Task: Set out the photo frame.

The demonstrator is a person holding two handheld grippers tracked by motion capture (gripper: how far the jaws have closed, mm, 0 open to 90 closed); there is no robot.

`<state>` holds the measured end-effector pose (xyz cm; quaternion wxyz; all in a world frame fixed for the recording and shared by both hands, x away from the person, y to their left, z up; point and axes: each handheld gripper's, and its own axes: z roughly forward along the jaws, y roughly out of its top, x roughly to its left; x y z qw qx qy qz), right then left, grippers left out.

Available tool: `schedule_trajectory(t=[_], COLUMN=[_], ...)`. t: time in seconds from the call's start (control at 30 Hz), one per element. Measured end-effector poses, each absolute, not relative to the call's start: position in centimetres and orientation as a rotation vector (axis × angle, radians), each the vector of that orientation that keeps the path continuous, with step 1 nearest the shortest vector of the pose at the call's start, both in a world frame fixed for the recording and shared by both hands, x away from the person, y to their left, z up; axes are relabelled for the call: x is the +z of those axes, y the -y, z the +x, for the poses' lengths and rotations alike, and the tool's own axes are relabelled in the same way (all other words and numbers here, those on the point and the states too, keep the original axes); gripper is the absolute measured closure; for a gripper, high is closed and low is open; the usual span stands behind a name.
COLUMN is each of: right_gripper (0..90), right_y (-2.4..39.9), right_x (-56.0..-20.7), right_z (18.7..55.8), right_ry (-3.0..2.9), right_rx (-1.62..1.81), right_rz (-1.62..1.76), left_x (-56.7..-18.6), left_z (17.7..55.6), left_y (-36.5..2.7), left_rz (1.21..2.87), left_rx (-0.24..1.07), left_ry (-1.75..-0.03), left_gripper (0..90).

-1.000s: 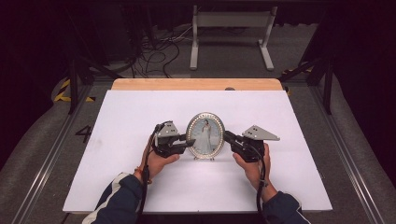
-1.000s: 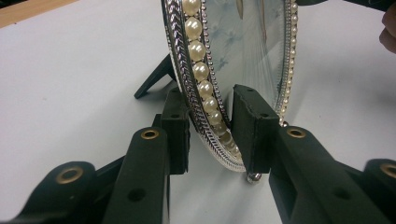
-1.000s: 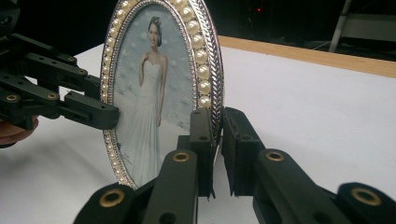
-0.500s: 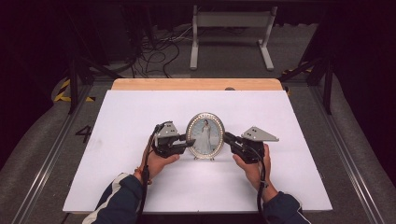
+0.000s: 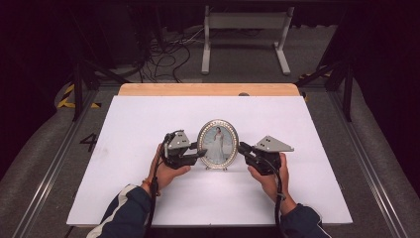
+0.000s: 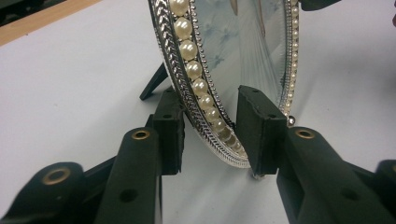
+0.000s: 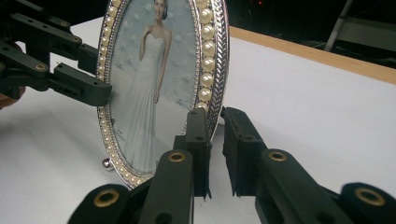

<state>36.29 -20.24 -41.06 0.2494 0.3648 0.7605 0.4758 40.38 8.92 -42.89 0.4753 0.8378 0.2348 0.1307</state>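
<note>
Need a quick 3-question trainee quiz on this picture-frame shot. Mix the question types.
1. True or false: the oval picture frame lies flat on the white table.
2. What sits between the left tongs? A) the frame's pearl-trimmed rim B) its back stand C) nothing
3. What does the photo in the frame show?

Key
1. False: it stands upright.
2. A. The jaws straddle the rim. They have just been opening, and a gap shows beside the pearls.
3. A person in a long white dress.
</note>
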Motion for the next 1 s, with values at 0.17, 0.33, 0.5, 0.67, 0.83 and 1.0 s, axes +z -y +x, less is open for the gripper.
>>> schedule_trajectory(t=[0.17,0.33,0.5,0.67,0.83,1.0], right_gripper=[76.9,70.6,65.8,59.9,51.5,32.7], right_y=[20.4,20.6,20.8,21.0,21.2,21.1], right_x=[-40.7,-40.4,-40.3,-40.2,-40.2,-40.3], right_z=[36.2,36.0,35.9,35.9,36.0,36.1], right_ry=[-2.1,-2.124,-2.136,-2.139,-2.141,-2.15], right_rx=[1.265,1.237,1.219,1.206,1.189,1.156], right_rz=[0.959,0.917,0.901,0.899,0.902,0.894], left_x=[-42.7,-42.3,-42.1,-42.1,-42.1,-42.2], left_z=[40.2,39.7,39.4,39.2,39.0,38.9], left_y=[-9.2,-9.4,-9.9,-10.3,-10.4,-10.4], left_rz=[2.045,2.054,2.054,2.071,2.084,2.097], left_rx=[0.333,0.37,0.397,0.42,0.453,0.468], left_ry=[-0.559,-0.534,-0.539,-0.544,-0.554,-0.555], left_gripper=[59.6,55.2,50.7,44.3,34.9,25.3])
